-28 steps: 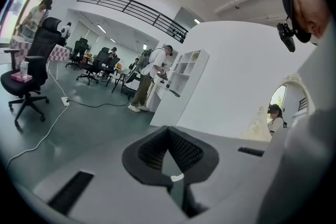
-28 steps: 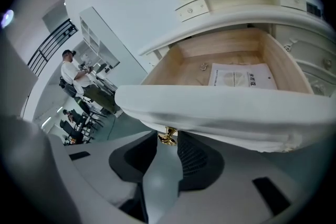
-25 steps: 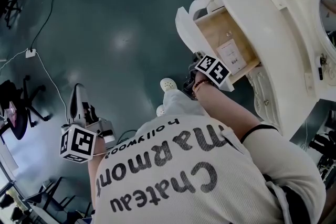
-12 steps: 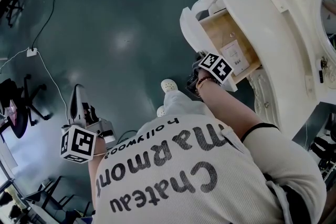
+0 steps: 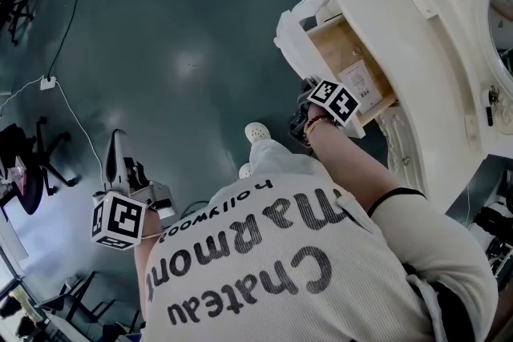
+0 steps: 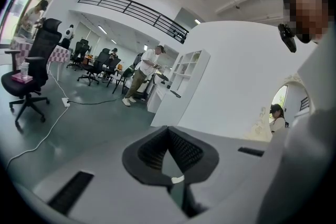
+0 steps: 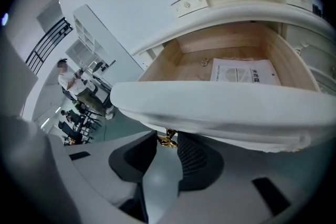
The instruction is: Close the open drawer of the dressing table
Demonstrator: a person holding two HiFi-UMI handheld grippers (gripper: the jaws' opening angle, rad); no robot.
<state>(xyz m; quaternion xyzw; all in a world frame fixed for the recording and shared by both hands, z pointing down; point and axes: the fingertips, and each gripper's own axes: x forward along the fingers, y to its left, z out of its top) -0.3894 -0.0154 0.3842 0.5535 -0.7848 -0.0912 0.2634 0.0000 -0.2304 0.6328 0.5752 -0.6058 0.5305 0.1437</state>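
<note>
The left gripper (image 6: 169,132), pressed together and empty, hangs idle, while the right gripper (image 7: 164,137), pinching the gold pull (image 7: 168,140) beneath the drawer (image 7: 220,107) that juts from the dressing table's (image 5: 425,52) front edge, should push straight and level, never skewing it.

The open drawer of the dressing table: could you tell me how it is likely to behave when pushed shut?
The drawer holds little beyond a paper sheet, so it should probably slide lightly. Its wooden box looks rigid and shouldn't flex. The small gold pull between the right gripper's fingers may swivel, so pushing the white front seems steadier.
</note>
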